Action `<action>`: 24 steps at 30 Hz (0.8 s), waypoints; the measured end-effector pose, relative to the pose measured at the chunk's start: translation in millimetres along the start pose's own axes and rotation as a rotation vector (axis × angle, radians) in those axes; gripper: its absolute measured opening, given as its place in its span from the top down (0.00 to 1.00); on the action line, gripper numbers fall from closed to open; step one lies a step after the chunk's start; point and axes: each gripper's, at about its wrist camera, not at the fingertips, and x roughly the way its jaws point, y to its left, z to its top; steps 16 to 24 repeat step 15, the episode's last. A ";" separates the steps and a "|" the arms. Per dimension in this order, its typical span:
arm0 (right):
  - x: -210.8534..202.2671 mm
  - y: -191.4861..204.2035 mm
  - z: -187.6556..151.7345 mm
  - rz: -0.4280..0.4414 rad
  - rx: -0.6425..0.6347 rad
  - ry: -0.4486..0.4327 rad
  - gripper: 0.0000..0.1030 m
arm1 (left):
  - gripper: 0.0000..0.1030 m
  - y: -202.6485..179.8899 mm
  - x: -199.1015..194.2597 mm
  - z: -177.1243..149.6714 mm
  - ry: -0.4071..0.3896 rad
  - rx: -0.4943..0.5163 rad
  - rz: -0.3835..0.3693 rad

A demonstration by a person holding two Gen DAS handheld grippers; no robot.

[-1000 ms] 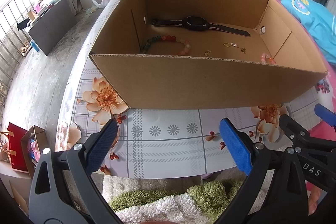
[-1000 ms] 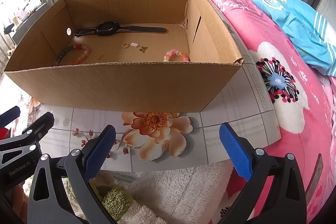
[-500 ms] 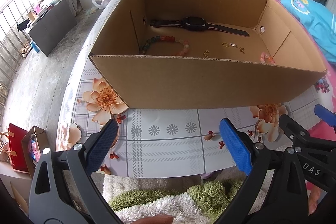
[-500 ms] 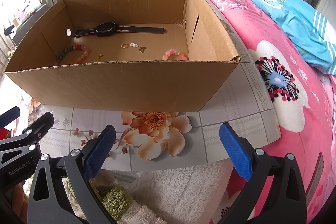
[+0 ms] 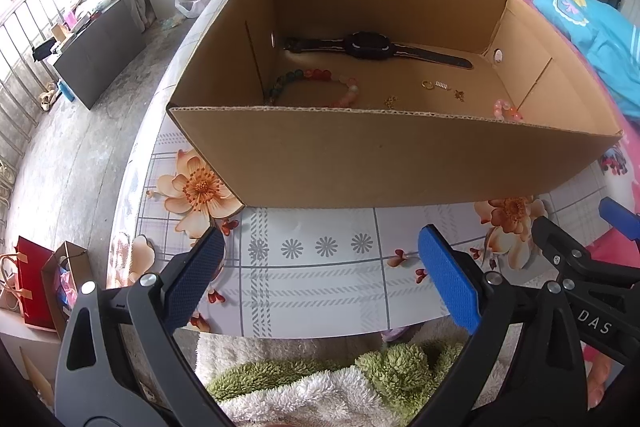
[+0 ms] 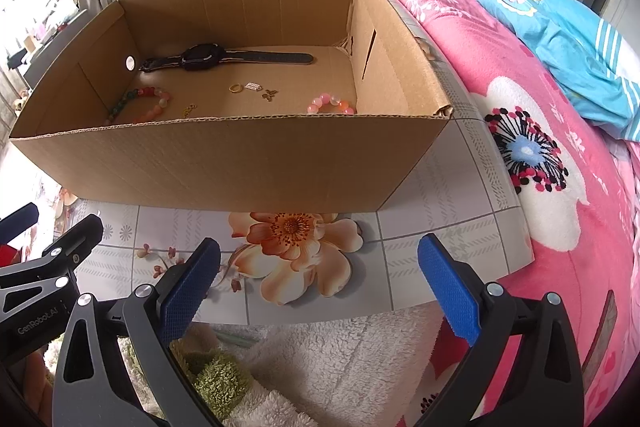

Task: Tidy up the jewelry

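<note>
One corrugated cardboard box (image 5: pixel 384 163) sits on the floral-patterned tabletop (image 5: pixel 320 267). On its floor lie one black wristwatch (image 5: pixel 370 46) with a flat strap, two bead bracelets — a multicoloured one (image 5: pixel 316 83) at the left and a pink one (image 6: pixel 331 103) at the right — and what look like four small gold trinkets (image 6: pixel 253 91), too tiny to name. The left hand-held gripper (image 5: pixel 320 279) and the right hand-held gripper (image 6: pixel 318 277) both hover spread and empty before the box, blue textured pads (image 5: pixel 448 279) apart.
</note>
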 end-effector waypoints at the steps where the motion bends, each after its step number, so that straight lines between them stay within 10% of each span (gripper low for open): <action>1: 0.1 -0.2 0.3 0.000 0.001 0.000 0.06 | 0.09 -0.1 -0.5 -0.1 -0.002 0.000 -0.001; 24: -0.4 -0.5 1.4 0.001 -0.001 -0.002 0.06 | 0.09 0.2 -0.5 1.2 0.008 -0.003 -0.003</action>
